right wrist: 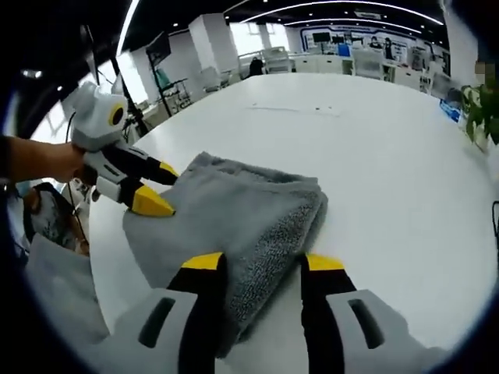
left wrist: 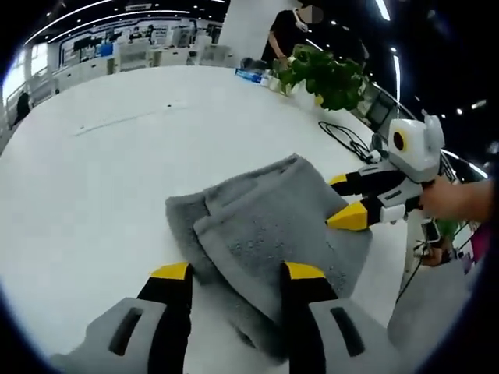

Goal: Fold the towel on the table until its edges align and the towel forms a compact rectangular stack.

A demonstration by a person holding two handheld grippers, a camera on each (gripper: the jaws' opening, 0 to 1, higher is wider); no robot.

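At the near edge of the left gripper view, the left gripper (left wrist: 237, 273) is standing with jaws apart astride a folded edge of the grey towel (left wrist: 269, 226), probably ready to pinch it. Opposite, the right gripper (left wrist: 349, 199) is reaching onto the towel's other side, jaws parted, seemingly steadying the layers. Beyond, the white table (left wrist: 125, 156) is stretching toward a potted plant (left wrist: 327, 78).

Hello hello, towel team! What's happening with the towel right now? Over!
Left tool open, right tool open, both at the towel's edges. Grey towel partly folded, bunched, edges not lined up. White table around it; nothing in the way.
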